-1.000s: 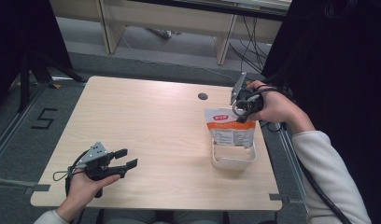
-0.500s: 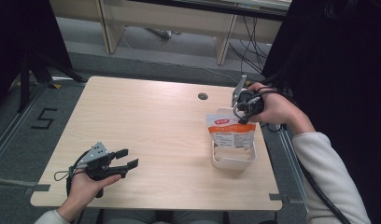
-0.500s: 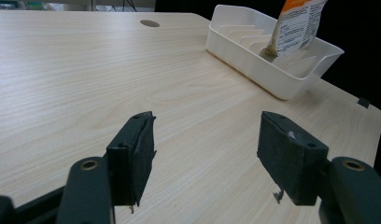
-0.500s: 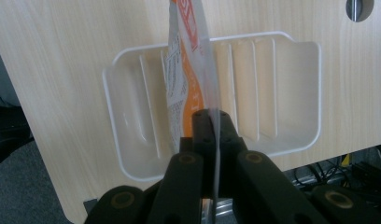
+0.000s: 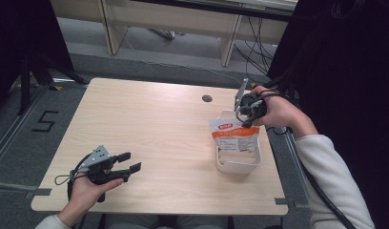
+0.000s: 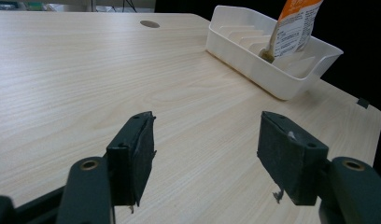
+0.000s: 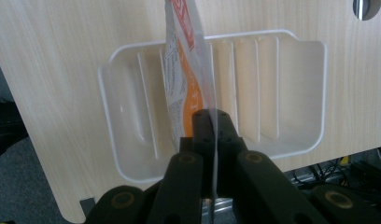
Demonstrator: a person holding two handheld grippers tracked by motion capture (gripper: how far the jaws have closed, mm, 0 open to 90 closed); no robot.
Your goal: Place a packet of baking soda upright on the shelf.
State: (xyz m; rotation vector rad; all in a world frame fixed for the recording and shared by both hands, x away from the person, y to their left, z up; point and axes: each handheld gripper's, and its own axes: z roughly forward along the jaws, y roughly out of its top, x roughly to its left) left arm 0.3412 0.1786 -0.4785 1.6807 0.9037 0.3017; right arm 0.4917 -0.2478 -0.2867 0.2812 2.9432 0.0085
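One thin edge is all the right gripper (image 7: 212, 119) has of the flat orange-and-white plastic pouch (image 5: 232, 135), its jaws clamped on the top seam while the pouch hangs upright into the white ribbed plastic tray (image 5: 239, 164) at the right side of the pale wooden desk (image 5: 154, 124). Light, limp and probably slick, the pouch would sway or slip, so the stiff sealed seam looks the best hold. Near the desk's front left, the left gripper (image 6: 205, 140) stands wide open and empty.

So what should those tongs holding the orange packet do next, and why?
Probably lower it a little. The right tongs are shut on the orange packet's top edge, and it hangs upright over a slot between the white tray's dividers.
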